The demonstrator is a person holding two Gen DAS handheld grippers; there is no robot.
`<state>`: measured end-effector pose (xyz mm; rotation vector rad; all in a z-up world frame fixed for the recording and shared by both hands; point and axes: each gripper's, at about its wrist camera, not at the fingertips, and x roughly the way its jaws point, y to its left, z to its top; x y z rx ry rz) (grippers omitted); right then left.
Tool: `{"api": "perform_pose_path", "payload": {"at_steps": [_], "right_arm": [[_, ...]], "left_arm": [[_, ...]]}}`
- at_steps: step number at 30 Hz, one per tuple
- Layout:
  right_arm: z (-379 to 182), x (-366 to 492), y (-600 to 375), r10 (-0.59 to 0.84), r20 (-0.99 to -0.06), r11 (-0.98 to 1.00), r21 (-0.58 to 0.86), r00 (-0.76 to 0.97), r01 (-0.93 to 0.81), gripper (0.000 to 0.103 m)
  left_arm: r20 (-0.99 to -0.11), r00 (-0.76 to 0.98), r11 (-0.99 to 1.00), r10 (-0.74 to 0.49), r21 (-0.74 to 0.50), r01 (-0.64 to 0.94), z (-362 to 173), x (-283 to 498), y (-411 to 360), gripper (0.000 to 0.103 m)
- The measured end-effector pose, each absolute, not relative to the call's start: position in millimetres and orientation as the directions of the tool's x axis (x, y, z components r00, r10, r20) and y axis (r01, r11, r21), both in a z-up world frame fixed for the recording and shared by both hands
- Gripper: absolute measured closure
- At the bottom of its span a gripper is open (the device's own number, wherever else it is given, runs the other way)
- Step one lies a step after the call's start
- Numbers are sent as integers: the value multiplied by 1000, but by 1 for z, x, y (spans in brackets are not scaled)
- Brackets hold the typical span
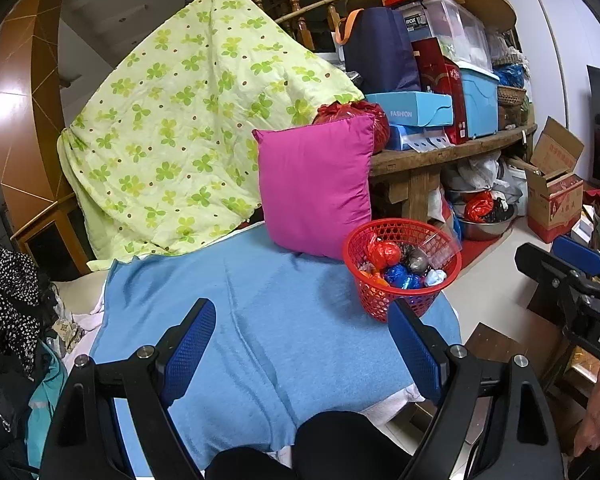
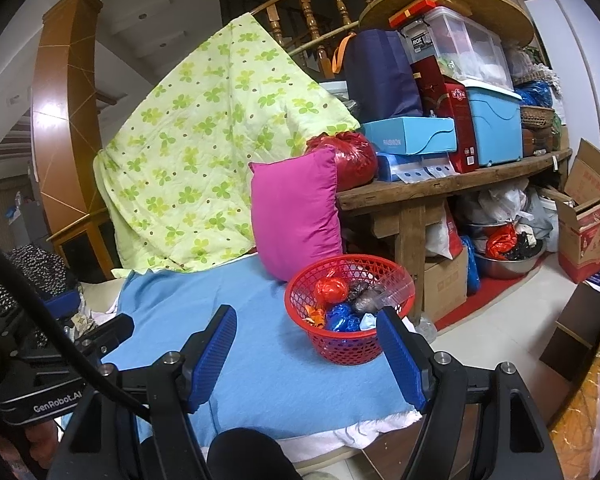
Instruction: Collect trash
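One blue blanket [image 2: 268, 360], pink pillow [image 2: 296, 216], cluttered shelf [image 2: 440, 188]

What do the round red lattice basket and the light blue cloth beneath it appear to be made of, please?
The round red lattice basket looks like moulded plastic: glossy, with regular open mesh walls. The light blue cloth seems a soft, matte towel-like fabric, judging by its fuzzy nap and gentle creases.
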<state>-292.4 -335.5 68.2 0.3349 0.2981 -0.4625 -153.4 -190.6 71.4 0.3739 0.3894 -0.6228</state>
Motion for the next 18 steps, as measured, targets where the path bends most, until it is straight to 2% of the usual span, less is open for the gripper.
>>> {"api": "perform_pose_path", "payload": {"at_steps": [18], "right_arm": [[58, -260, -353, -432, -389, 808, 233, 814, 540, 28]], "left_arm": [[-536, 692, 723, -483, 201, 661, 49, -115, -218, 15]]}}
